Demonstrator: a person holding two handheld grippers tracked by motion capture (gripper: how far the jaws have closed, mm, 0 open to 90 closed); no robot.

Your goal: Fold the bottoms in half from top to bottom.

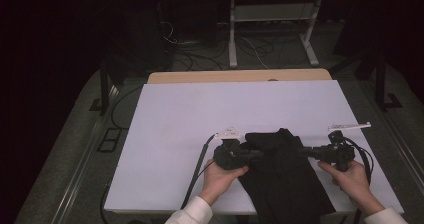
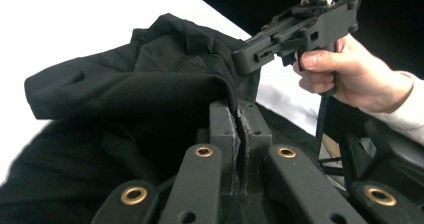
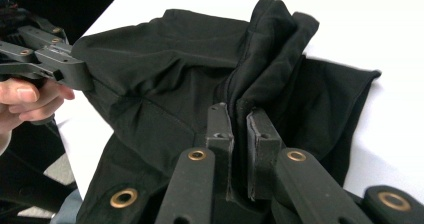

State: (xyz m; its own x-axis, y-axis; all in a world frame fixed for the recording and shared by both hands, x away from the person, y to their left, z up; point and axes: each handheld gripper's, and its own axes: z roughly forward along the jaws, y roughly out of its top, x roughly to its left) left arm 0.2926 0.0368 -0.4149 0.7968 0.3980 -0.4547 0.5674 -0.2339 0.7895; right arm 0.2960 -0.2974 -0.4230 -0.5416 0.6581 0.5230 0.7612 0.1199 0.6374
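A black cloth (image 1: 285,184) lies bunched on the white table (image 1: 200,109), near its front edge and right of the middle. My left gripper (image 1: 260,154) comes at the cloth from its left side. In the left gripper view its jaws (image 2: 238,106) stand shut on an edge of the cloth (image 2: 150,84). My right gripper (image 1: 302,151) meets the cloth from the right. Its jaws (image 3: 239,115) pinch a raised fold of the cloth (image 3: 165,69). The pinched part is lifted and stretched between the two grippers. The left gripper (image 3: 65,66) also appears in the right gripper view, and the right gripper (image 2: 250,59) in the left one.
A wooden strip (image 1: 240,76) runs along the table's far edge. Behind it on the dark floor stand a white frame (image 1: 272,14) and loose cables (image 1: 200,59). A black cable (image 1: 197,174) trails from the left gripper over the table's front edge.
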